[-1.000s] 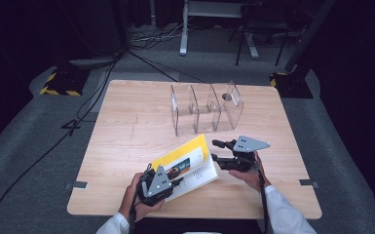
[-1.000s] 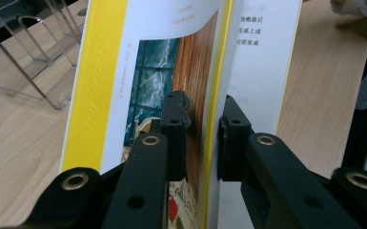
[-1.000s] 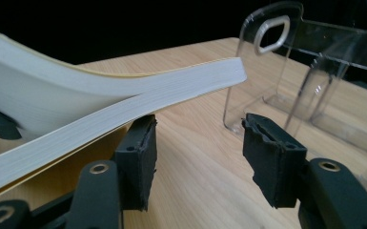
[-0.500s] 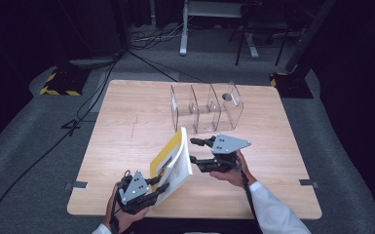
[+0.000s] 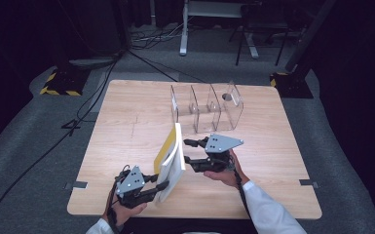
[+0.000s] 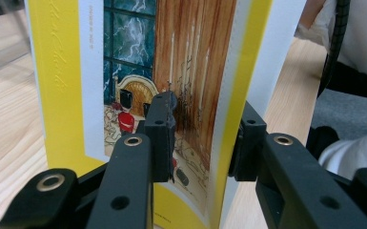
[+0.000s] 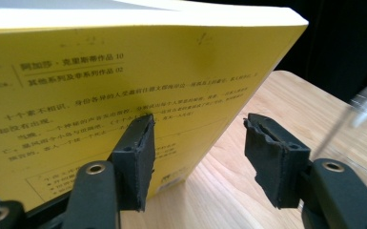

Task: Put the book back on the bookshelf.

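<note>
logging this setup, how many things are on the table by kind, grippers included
book: 1
clear plastic file rack: 1
grippers: 2, left gripper and right gripper
total: 4

Yellow book (image 5: 171, 156) — pale wooden table (image 5: 126, 122)

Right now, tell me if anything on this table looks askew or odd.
The yellow book stands on edge, tilted, near the table's front, not lying flat. The left gripper clamps its lower corner; the right gripper is open beside it. The clear divider rack sits upright, unremarkable.
</note>
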A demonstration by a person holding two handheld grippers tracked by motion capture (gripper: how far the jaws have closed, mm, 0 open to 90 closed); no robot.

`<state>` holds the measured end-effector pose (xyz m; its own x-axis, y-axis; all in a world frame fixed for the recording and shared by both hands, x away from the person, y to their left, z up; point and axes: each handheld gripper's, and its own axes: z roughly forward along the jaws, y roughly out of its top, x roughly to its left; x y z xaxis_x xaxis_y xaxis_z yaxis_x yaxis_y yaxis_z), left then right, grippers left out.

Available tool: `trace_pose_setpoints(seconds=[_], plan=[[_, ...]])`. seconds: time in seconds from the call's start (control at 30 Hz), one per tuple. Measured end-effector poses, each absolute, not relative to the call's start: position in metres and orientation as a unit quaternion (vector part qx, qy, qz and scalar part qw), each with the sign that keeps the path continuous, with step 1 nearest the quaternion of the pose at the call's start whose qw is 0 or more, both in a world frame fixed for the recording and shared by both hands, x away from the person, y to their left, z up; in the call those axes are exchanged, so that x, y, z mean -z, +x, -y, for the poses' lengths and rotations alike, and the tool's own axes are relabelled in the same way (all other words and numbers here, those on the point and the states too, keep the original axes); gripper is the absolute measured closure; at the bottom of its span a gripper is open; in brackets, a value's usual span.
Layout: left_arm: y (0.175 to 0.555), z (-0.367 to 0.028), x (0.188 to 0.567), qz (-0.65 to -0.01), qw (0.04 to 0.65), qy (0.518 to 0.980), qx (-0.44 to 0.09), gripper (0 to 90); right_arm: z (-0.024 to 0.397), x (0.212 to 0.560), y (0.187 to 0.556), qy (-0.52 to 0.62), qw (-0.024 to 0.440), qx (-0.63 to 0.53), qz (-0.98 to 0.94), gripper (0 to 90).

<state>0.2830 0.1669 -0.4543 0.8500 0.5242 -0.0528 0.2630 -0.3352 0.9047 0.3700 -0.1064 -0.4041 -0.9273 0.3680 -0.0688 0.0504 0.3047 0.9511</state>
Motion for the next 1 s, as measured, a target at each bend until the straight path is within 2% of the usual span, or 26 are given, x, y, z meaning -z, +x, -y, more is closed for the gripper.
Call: trace_pose_setpoints(seconds=[0.43,0.57,0.83,0.93,1.0], plan=[[0.323,-0.075,0.453,-0.174,0.528,0.826,-0.094,64.0,0.169,0.393,0.359,0.172,0.212,-0.571,-0.775,44.5],[0.321,-0.074,0.452,-0.176,0.522,0.827,-0.111,64.7,0.179,0.398,0.354,0.169,0.216,-0.574,-0.772,40.2],[0.307,-0.081,0.443,-0.162,0.535,0.819,-0.133,67.6,0.19,0.427,0.342,0.163,0.204,-0.544,-0.797,37.9],[0.305,-0.078,0.443,-0.165,0.532,0.819,-0.137,66.5,0.191,0.432,0.341,0.166,0.201,-0.544,-0.798,37.3],[0.304,-0.078,0.442,-0.168,0.53,0.819,-0.139,61.1,0.191,0.433,0.342,0.166,0.201,-0.544,-0.798,36.9]])
